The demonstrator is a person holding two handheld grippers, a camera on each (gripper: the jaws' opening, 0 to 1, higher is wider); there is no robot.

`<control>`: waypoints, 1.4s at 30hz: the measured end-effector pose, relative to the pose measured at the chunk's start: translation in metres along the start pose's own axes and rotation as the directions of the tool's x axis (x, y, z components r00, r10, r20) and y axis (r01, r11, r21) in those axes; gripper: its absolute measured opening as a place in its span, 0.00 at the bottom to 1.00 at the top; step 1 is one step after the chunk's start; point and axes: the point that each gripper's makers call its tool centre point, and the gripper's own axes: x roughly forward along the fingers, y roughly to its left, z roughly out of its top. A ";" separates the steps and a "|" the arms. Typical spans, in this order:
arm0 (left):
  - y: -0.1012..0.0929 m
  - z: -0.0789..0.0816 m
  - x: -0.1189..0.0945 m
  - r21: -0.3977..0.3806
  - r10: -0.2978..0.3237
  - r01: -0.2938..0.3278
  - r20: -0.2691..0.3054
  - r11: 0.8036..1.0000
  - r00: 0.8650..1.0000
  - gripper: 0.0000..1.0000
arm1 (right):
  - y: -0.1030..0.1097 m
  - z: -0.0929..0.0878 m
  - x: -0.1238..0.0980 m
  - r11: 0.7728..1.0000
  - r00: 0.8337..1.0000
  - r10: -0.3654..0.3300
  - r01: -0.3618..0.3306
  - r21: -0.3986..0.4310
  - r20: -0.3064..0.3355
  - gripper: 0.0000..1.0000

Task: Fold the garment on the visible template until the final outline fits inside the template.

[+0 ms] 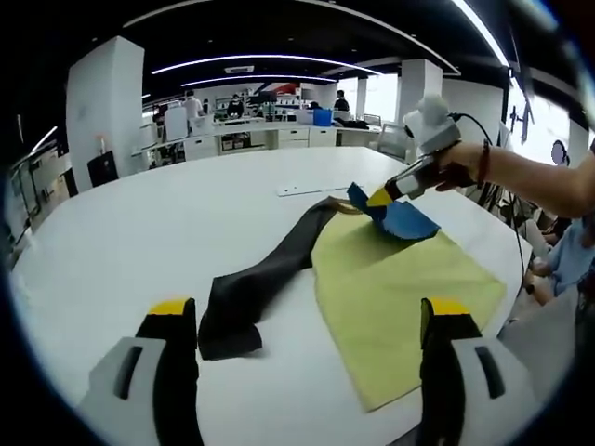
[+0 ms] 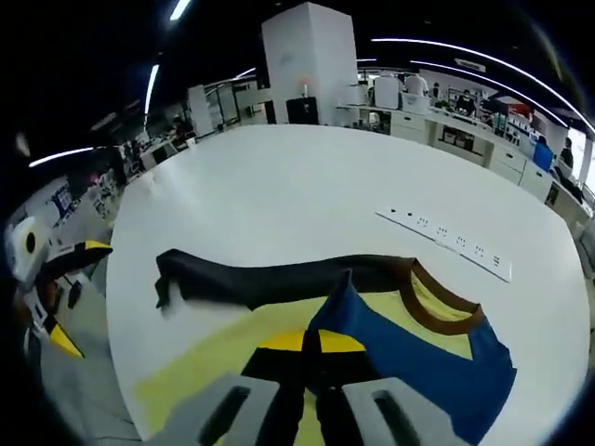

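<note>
A broad, smooth white table (image 1: 139, 232) with a rounded edge holds one soft garment (image 1: 390, 279), a shirt lying flat near that edge. Its body is pale yellow cloth, one long black sleeve (image 1: 260, 279) trails limply sideways, a blue panel (image 2: 428, 358) is folded up, and the neck has a brown ribbed collar (image 2: 437, 302). One flat white strip (image 2: 446, 242) with dark marks lies beyond. The right gripper (image 2: 319, 342) has its yellow-tipped jaws pressed together, pinching the blue fabric. The left gripper (image 1: 307, 321) hovers with jaws spread wide apart.
</note>
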 end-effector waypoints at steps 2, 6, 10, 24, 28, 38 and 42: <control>0.000 0.000 0.000 0.000 0.001 -0.001 0.000 1.000 1.000 0.98 | 0.007 -0.002 0.000 1.000 1.000 0.017 -0.017 -0.012 -0.006 0.00; 0.001 -0.001 0.001 -0.004 0.003 -0.003 -0.001 1.000 1.000 0.98 | 0.016 -0.002 0.001 0.999 0.999 0.036 -0.036 -0.026 -0.005 0.00; 0.000 -0.001 0.002 -0.003 -0.001 0.001 -0.002 1.000 1.000 0.98 | 0.016 -0.007 0.006 0.999 0.999 0.040 -0.040 -0.027 -0.020 0.00; 0.005 -0.006 -0.003 -0.006 0.010 -0.010 -0.014 1.000 1.000 0.98 | 0.024 -0.025 0.037 0.998 0.998 0.050 -0.048 0.045 -0.046 0.00; 0.006 -0.008 -0.005 -0.017 0.015 -0.015 -0.011 1.000 1.000 0.98 | 0.032 -0.028 0.043 0.996 0.995 0.082 -0.079 0.051 -0.050 0.00; 0.005 -0.006 -0.005 -0.027 0.023 -0.023 0.000 0.999 1.000 0.99 | 0.019 -0.034 0.034 0.998 0.998 0.050 -0.048 0.040 -0.049 0.13; 0.004 -0.003 -0.004 -0.027 0.027 -0.027 0.009 0.999 1.000 0.99 | -0.002 -0.040 0.023 0.999 0.999 -0.009 0.010 0.036 -0.044 0.32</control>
